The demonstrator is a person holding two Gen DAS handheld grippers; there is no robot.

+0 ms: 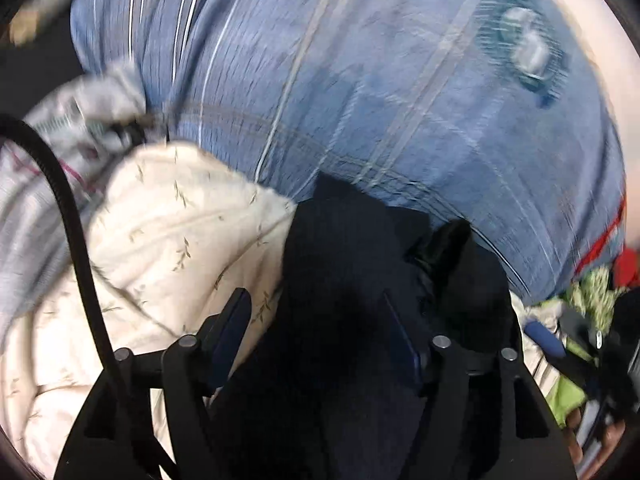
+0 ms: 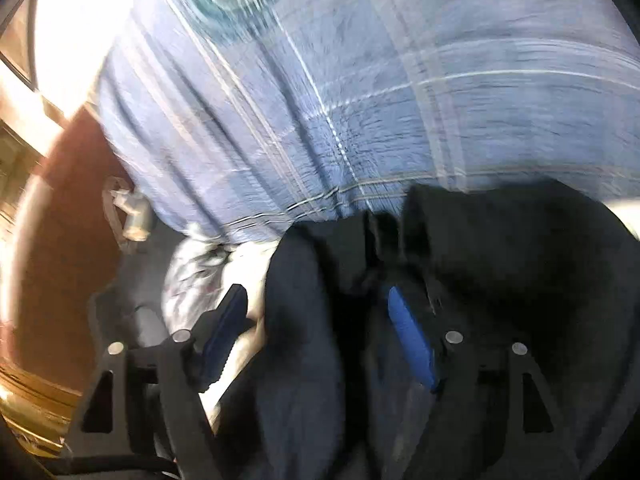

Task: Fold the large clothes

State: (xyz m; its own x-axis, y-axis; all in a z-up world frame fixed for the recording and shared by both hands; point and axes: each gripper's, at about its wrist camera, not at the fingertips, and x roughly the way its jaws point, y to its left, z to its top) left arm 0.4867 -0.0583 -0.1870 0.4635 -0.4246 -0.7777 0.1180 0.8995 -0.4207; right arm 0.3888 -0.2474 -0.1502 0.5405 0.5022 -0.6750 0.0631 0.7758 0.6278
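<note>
- Where the left wrist view starts, nearest the lens, the left gripper (image 1: 316,320) has its two blue-padded fingers (image 1: 232,320) spread wide, with a dark garment (image 1: 352,280) bunched between them.
- The dark cloth fills the gap and drapes over the right finger, yet the pads do not press together on it, so I cannot tell whether it is truly gripped or only lying there.
- A black cable (image 1: 76,240) curves up the left side of that view, in front of the bedding.
- Just left of the dark garment lies a cream quilt (image 1: 168,232) with a small leaf print, touching it along one edge.
- Farther left, a grey striped cloth (image 1: 36,208) sits behind the quilt.
- At the near right there is a jumble of green patterned fabric (image 1: 592,292) with something red (image 1: 626,264) just beyond it; details are blurred.
- Beyond all this, a blue checked bedspread (image 1: 380,92) covers the far half of the view, with a round teal patch (image 1: 524,48) at the far right.
- In the right wrist view, the right gripper (image 2: 316,312) is likewise spread wide, and the same dark garment (image 2: 500,280) is heaped between and over its fingers (image 2: 412,340).
- A white cloth (image 2: 200,276) lies just left of the garment, near the left finger.
- The bedspread (image 2: 360,100) rises behind, and a reddish-brown surface (image 2: 60,220) shows at the left; the whole view is smeared.
</note>
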